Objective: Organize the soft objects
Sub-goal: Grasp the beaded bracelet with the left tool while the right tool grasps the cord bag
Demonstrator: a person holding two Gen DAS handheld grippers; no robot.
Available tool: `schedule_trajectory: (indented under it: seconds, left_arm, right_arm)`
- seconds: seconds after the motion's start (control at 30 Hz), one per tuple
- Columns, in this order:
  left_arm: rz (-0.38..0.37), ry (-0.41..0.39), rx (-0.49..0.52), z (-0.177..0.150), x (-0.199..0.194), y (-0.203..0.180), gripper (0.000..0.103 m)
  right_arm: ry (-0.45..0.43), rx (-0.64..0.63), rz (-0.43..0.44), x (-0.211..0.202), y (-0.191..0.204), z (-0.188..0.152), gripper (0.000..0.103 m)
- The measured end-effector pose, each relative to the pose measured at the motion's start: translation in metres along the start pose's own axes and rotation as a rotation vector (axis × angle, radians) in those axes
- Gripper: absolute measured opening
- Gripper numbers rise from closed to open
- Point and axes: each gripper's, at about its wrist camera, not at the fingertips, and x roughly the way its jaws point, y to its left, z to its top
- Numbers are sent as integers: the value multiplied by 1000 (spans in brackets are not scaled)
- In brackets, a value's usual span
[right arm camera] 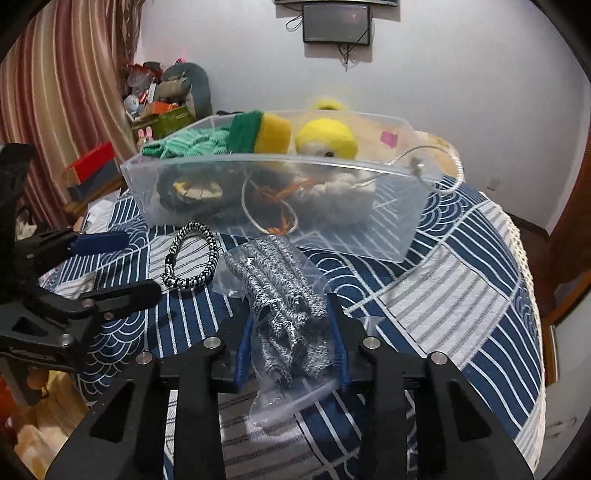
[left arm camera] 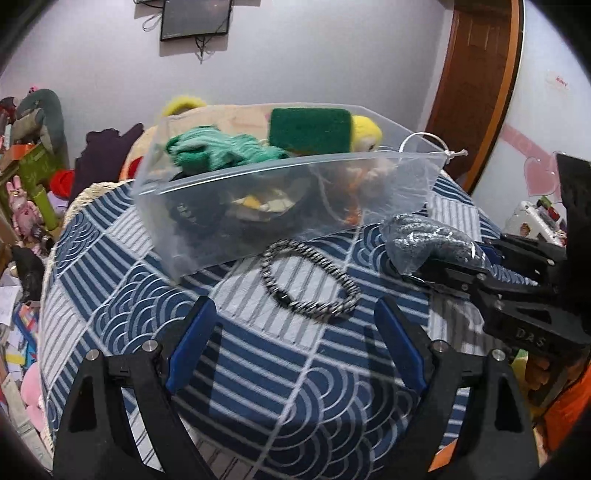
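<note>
A clear plastic bin (left arm camera: 258, 206) (right arm camera: 384, 221) stands on the blue patterned tablecloth, holding a green knit piece (left arm camera: 214, 151), a green-and-yellow sponge (right arm camera: 262, 133), a yellow plush (right arm camera: 328, 138) and cords. A black-and-white braided bracelet (left arm camera: 314, 280) (right arm camera: 192, 258) lies in front of the bin. My left gripper (left arm camera: 295, 325) is open and empty, just short of the bracelet. My right gripper (right arm camera: 293, 332) is shut on a plastic bag of grey knit gloves (right arm camera: 284, 295) (left arm camera: 432, 240), low over the cloth.
The round table's edge (right arm camera: 528, 280) drops off to the right. Cluttered toys and boxes (left arm camera: 33, 155) sit beyond the left side. A wooden door (left arm camera: 476, 74) and a wall-mounted screen (right arm camera: 336, 24) are behind. The left gripper appears in the right wrist view (right arm camera: 110, 266).
</note>
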Motion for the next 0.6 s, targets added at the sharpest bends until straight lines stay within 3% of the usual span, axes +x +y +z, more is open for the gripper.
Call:
schedule_trajectory:
  seconds: [0.23,0.37,0.5,0.57,0.6]
  left_arm:
    - [-5,23,2,17,22,-6,85]
    - [-8,66,-24,20,37,-2,64]
    - [-8,49,-6,19,35,-2,50]
    - [0,37,11,16,33,-4,34]
    - [-3,32,19,15,32,-4,31]
  right_arm:
    - [-65,43,-22,-25,-12,-3,30]
    - [-95,63,-18,-35,-19,-2,30]
    - [-101,64,-11,-34,-16,-2,30]
    - [-99,62,-7,-32,-14,-3,30]
    - [-98,61,-5,-32,-14,-3,30]
